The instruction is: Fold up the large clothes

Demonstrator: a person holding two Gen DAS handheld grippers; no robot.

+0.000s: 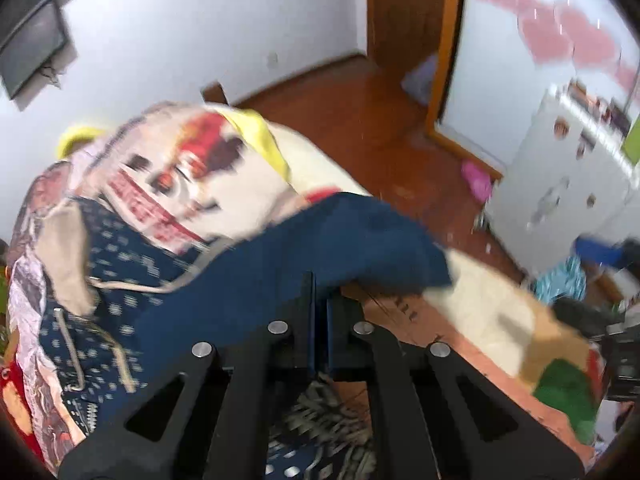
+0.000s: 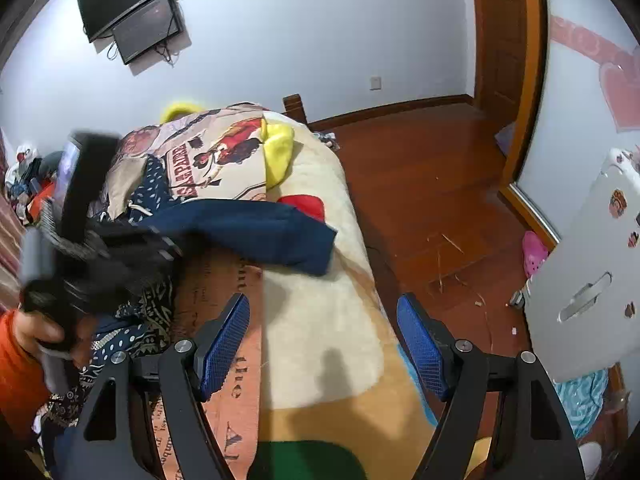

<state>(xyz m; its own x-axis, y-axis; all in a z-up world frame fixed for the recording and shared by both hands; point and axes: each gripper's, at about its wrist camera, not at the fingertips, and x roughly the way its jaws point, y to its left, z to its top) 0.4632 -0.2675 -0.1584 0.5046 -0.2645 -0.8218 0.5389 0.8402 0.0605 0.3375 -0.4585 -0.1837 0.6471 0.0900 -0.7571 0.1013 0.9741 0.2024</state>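
A large navy blue garment (image 1: 320,240) lies across the bed, its plain sleeve stretched toward the bed's right edge. Its patterned navy part (image 1: 120,280) lies to the left. My left gripper (image 1: 318,300) is shut on the blue cloth, which is pinched between the fingers. In the right wrist view the same garment (image 2: 260,228) lies ahead. The left gripper (image 2: 132,252) shows there blurred, at the garment's left end. My right gripper (image 2: 323,340) is open and empty above the cream blanket (image 2: 320,312), short of the garment.
The bed carries a printed quilt (image 2: 216,156) and a yellow cloth (image 2: 280,148). Wooden floor (image 2: 420,200) lies right of the bed. A white cabinet (image 2: 592,280) and a pink shoe (image 2: 534,254) are at the right. A door (image 2: 504,40) stands at the back.
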